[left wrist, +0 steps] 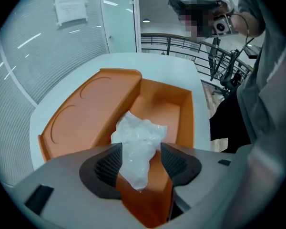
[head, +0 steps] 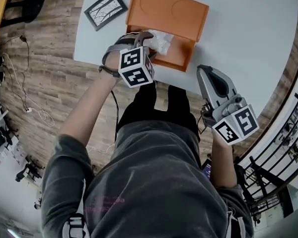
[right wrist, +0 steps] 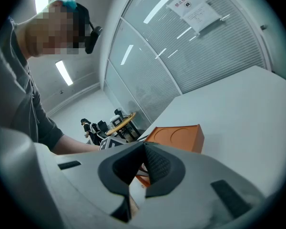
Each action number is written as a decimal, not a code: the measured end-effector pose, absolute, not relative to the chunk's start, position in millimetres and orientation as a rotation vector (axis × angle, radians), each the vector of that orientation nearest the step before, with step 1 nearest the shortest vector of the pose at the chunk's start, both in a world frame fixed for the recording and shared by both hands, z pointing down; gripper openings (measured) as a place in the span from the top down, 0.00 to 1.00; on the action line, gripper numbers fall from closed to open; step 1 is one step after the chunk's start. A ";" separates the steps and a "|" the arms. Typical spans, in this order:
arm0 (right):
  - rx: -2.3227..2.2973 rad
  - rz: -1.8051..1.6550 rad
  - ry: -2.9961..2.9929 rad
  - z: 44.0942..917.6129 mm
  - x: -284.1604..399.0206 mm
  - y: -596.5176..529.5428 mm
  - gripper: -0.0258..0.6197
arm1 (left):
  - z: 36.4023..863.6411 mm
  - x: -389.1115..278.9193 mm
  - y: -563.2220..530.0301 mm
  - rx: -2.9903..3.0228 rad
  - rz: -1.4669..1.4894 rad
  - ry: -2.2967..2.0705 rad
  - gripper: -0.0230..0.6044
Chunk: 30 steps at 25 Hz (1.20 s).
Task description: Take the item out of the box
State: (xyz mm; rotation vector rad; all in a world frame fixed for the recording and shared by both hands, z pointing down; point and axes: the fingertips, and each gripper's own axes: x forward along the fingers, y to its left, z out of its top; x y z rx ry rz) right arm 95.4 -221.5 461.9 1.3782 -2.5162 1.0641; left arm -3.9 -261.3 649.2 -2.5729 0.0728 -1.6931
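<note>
Left tongs [left wrist: 141,149] spread astride the crumpled bag [left wrist: 139,135] in the orange box [left wrist: 169,109], covering its edges; right tongs [right wrist: 143,147] pressed together

Head view: the left gripper [head: 143,37] covers the 7 o'clock corner of the box [head: 166,14] and part of the crumpled bag [head: 161,42], whose contents cannot be told. In its own view, the right gripper [right wrist: 143,149] hides the box's 7 o'clock end.

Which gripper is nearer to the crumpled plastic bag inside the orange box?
Left. The left gripper is over the orange box, its open jaws on either side of the plastic bag. The right gripper is outside the box, to its right.
</note>
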 end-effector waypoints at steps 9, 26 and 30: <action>1.375 1.085 -2.510 469.6 99.6 -219.8 0.96 | 665.2 -8.9 -259.6 -2.466 -1.786 0.039 0.55; 1.382 1.092 -2.517 470.4 102.8 -216.3 0.96 | 677.5 -11.3 -270.8 -2.385 -1.818 0.093 0.76; 1.384 1.088 -2.519 470.2 102.9 -216.3 0.96 | 677.4 -12.0 -271.0 -2.381 -1.805 0.102 0.79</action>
